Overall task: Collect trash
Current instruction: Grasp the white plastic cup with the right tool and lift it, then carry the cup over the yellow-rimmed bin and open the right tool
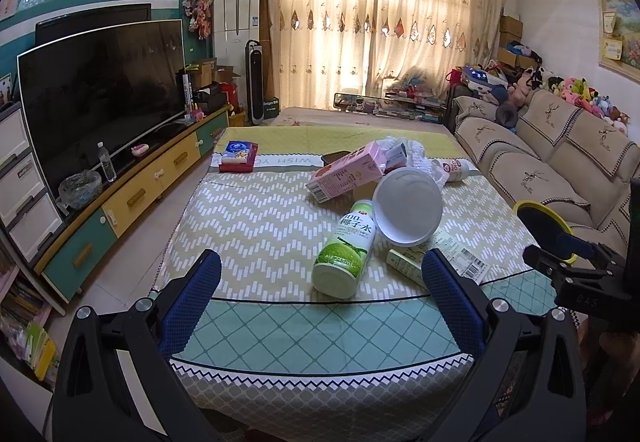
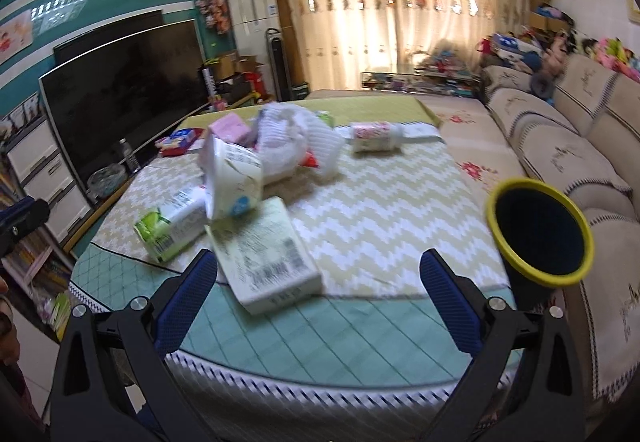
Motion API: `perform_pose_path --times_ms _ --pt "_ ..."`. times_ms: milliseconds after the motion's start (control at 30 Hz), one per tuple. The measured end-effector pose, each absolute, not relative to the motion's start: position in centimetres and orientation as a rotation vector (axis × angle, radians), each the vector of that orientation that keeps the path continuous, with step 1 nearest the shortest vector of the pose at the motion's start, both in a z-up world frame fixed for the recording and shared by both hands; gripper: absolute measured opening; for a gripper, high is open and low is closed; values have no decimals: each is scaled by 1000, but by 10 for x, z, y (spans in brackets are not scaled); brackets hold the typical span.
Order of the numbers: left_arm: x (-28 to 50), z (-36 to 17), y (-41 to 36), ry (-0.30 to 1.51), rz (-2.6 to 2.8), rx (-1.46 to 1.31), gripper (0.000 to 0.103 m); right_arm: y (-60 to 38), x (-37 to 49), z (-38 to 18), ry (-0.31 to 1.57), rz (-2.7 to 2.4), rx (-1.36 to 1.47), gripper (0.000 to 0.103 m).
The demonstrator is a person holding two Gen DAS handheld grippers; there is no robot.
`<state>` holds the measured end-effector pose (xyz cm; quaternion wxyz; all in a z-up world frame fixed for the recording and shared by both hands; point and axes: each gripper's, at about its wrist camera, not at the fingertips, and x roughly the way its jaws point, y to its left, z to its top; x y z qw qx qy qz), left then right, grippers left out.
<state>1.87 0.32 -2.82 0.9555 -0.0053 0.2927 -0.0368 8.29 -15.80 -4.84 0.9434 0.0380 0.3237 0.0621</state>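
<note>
Spread blue fingers (image 2: 450, 302) flank the flat carton (image 2: 264, 254) on the table

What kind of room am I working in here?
Most likely a home living room: a large TV on a low cabinet, a covered sofa with plush toys, and a cloth-covered table holding the trash.

Left gripper (image 1: 320, 282): black angular arms, silver round screws at the joints.
Left fingers (image 1: 192, 306): blue pads, dotted grip texture.
Right gripper (image 2: 318, 284): same black frame, silver screws.
Right fingers (image 2: 450, 302): blue, ribbed pads.
Marking: pale letters on the right gripper's black body, at 3 o'clock in the left view.
</note>
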Motion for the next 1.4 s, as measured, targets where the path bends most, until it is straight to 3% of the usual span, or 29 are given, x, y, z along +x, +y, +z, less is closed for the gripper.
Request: perform_pose_path --times_ms 133,200,367,700,833,1400 --pt "26 -35 11 612 -65 -29 99 -131 107 -46 659 177 44 96" --pt "30 -38 14 620 -62 -34 99 -117 119 -47 666 200 29 91" --pt "40 -46 20 635 -58 -47 99 -94 150 -55 709 216 13 62" --pt "56 -59 25 664 -59 -55 99 -87 190 -73 752 180 35 29" --pt "63 -63 24 672 -62 -54 99 -96 194 -76 747 173 61 6" --pt "79 -72 -1 697 -122 -20 99 -189 175 -47 668 84 190 5"
